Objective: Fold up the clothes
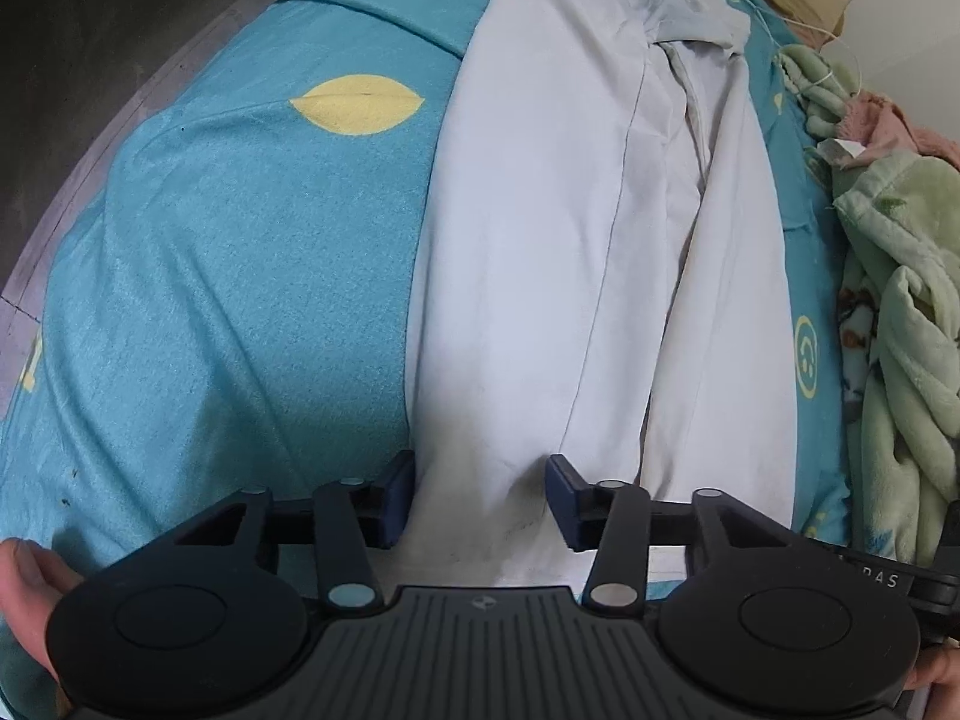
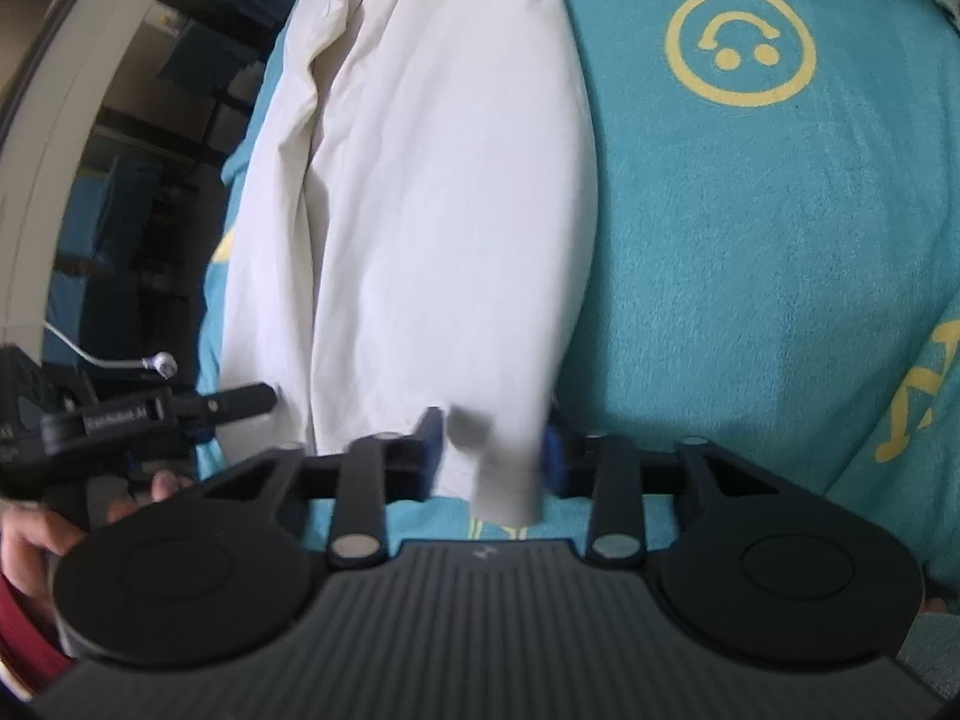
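A white garment (image 1: 570, 228), folded lengthwise into a long strip, lies on the teal bedsheet (image 1: 240, 276). My left gripper (image 1: 480, 498) is open, its blue fingertips (image 1: 396, 492) straddling the garment's near hem without closing on it. In the right wrist view the same white garment (image 2: 432, 210) runs away from me. My right gripper (image 2: 489, 456) is open with the garment's near corner (image 2: 504, 480) lying between its blue fingertips (image 2: 429, 444); this part is blurred. The left gripper (image 2: 150, 414) shows at the left of the right wrist view.
A green fleece blanket (image 1: 900, 312) and a pink cloth (image 1: 888, 120) are heaped at the right of the bed. The bed's edge and dark floor (image 1: 90, 30) lie at the left. Shelving (image 2: 150, 180) stands beyond the bed. The sheet bears yellow smiley prints (image 2: 741, 45).
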{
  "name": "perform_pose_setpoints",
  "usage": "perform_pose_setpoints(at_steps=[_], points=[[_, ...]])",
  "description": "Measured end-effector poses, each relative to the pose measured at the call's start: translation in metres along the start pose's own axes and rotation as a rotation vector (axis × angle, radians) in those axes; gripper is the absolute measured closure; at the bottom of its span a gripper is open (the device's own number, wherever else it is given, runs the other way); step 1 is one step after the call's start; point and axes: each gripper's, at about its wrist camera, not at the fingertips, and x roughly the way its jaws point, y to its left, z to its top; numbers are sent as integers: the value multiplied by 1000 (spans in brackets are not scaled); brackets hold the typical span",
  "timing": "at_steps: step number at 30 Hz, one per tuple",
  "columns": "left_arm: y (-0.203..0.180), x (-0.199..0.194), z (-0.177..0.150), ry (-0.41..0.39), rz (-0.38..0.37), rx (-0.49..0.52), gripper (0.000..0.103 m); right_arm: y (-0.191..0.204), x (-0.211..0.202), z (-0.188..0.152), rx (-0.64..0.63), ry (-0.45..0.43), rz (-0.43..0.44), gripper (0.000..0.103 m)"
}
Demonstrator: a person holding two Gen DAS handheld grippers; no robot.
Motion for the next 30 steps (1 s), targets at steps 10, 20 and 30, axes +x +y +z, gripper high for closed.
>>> perform_pose_setpoints(at_steps=[10, 20, 30], points=[[-5, -3, -4, -8, 35, 12, 89, 8, -9, -9, 3, -83, 5, 90], [-17, -28, -2, -109, -11, 7, 100, 1, -41, -20, 80, -227, 158, 93], [-31, -95, 18, -208, -181, -53, 101, 14, -88, -16, 55, -395, 253, 94]])
